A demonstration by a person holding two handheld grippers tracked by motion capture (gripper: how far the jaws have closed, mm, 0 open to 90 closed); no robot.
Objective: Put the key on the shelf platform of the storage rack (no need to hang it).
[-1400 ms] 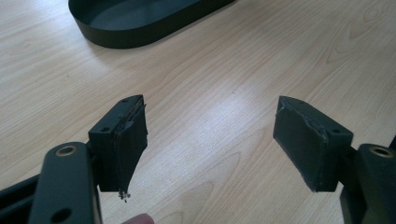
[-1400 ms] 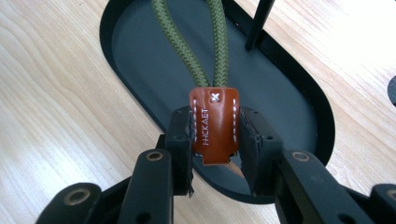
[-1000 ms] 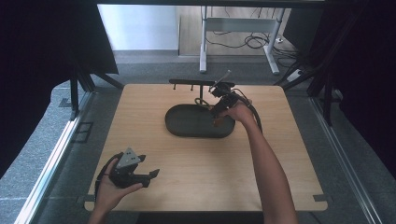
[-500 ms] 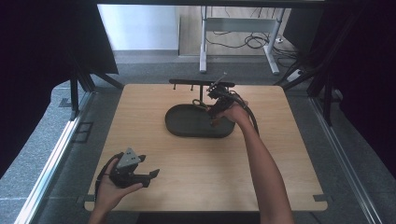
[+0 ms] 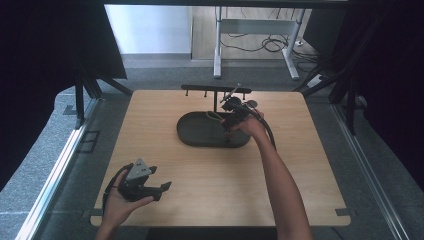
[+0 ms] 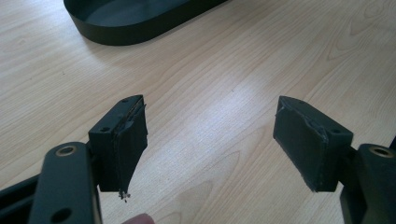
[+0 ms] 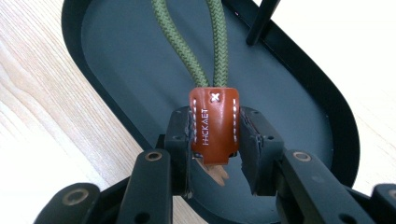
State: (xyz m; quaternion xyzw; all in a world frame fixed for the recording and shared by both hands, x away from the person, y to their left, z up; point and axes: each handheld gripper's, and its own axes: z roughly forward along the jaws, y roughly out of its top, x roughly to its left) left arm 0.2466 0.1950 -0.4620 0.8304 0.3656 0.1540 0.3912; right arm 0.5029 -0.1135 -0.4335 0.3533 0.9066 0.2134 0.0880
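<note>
Right claw (image 7: pixel 214 140) grips brown leather tag (image 7: pixel 214 123) w/ green cord loop (image 7: pixel 205 42) over dark tray (image 5: pixel 200 135) near bench's (image 5: pixel 165 210) far edge; lower slow, keep loop inside rim; left claw (image 6: pixel 210 140) wide, empty.

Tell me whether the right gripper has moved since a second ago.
Yes, slightly: the right gripper has sunk toward the tray, below the rack, shut on the key fob.
</note>
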